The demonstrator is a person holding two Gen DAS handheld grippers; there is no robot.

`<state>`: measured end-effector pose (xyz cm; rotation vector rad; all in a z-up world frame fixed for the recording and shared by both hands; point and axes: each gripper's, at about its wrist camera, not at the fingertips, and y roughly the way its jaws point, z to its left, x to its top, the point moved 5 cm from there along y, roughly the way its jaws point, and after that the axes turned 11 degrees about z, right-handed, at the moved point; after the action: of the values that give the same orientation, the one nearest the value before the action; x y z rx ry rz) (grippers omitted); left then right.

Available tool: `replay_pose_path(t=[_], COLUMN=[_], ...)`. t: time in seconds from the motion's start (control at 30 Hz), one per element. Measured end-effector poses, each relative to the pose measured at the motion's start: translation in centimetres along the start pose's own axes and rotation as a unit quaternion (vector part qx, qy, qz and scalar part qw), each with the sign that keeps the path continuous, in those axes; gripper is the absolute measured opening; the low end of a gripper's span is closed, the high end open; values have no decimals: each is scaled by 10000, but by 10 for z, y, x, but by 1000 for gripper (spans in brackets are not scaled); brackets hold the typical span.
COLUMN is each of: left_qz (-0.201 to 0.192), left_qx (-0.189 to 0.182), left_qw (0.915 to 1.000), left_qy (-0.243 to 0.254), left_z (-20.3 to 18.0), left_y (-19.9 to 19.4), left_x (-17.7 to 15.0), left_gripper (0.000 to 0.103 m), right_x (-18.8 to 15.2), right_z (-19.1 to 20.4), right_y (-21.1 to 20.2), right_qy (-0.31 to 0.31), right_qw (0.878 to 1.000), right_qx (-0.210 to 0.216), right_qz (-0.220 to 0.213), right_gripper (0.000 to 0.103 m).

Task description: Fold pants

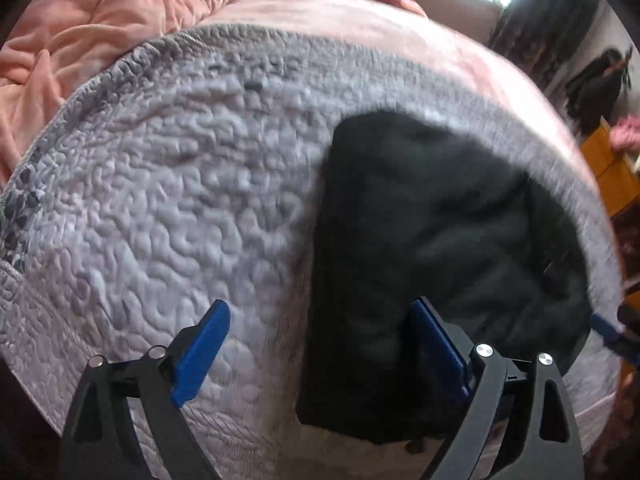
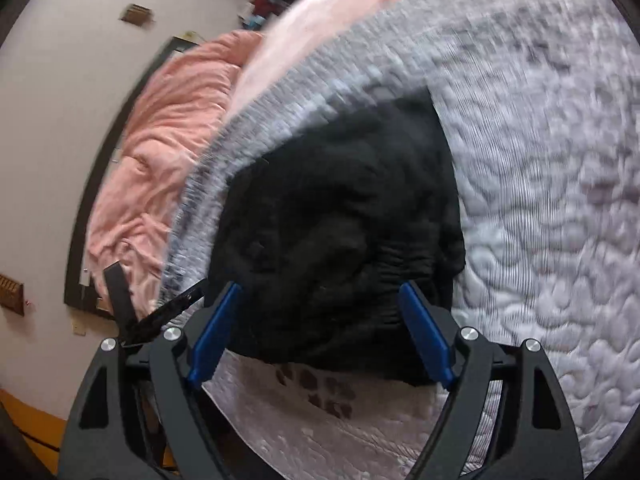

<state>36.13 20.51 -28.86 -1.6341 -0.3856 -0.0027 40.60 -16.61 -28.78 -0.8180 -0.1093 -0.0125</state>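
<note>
In the left wrist view, the black folded pants [image 1: 432, 264] lie as a compact, roughly rectangular bundle on the pale grey quilted bedspread [image 1: 168, 208], toward its right part and close to its ribbed grey border. The left gripper [image 1: 320, 348], black-framed with 2 blue pads, stands released, its jaws spread wide. The left pad hangs over bare bedspread, just left of the pants. The right pad is over the pants' near part, and no cloth is pinched between the 2. Whether that pad touches the fabric I cannot tell, since the picture is blurred. Beyond the bedspread's border, farther from the pants, a pink sheet [image 1: 400, 28] covers the bed, and a crumpled salmon-pink blanket [image 1: 100, 20] is bunched at the upper left. A blue tip of the right gripper [image 1: 606, 328] shows at the right edge, just past the pants' right side.

In the right wrist view, the same pants [image 2: 340, 232] fill the middle, resting on the bedspread [image 2: 552, 220] with the gathered waistband [image 2: 408, 264] on their right side. The right gripper [image 2: 320, 332] is unclenched and grasps nothing. Its 2 blue pads stand apart over the near edge of the pants, with dark cloth showing between them but not squeezed. The salmon-pink blanket [image 2: 160, 152] lies left of the pants, beyond the bedspread's border. A white wall [image 2: 60, 120] is farther left.
</note>
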Motion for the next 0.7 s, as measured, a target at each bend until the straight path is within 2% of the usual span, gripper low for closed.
replay_pose_path(t=[0.07, 0.13, 0.2, 0.27, 0.37, 0.4, 0.43, 0.5, 0.6, 0.7], left_qz=[24, 31, -207, -228, 14, 27, 54, -27, -434, -935], left_qx=[20, -181, -444, -365, -324, -432, -557, -704, -653, -458], left_qw=[10000, 9998, 9988, 9990, 9994, 9991, 9984, 9971, 9966, 9945], left_qy=[36, -79, -28, 117, 98, -12, -111, -282, -270, -118], left_z=[-2, 0, -2, -5, -6, -3, -1, 5, 8, 5], left_y=[8, 3, -14, -12, 11, 14, 15, 7, -28, -75], left_x=[0, -1, -8, -18, -27, -28, -29, -33, -53, -89], left_gripper=[94, 92, 92, 94, 100, 100, 100, 99, 99, 99], right_x=[1, -1, -9, -20, -27, -31, -33, -38, -53, -81], right_z=[-9, -4, 10, 18, 5, -6, -9, -3, 20, 59], right_y=[9, 2, -11, -13, 16, 31, 35, 30, 10, -21], right_qy=[100, 119, -41, -196, 35, 238, 302, 224, 24, -550], right_qw=[9998, 9998, 9998, 9994, 9992, 9977, 9974, 9982, 9985, 9920], right_qx=[-170, -121, -43, -108, -296, -357, -384, -447, -526, -1083], right_qz=[51, -50, -198, -257, 260, 532, 532, 342, 140, -340], right_gripper=[76, 77, 78, 82, 83, 81, 81, 82, 82, 88])
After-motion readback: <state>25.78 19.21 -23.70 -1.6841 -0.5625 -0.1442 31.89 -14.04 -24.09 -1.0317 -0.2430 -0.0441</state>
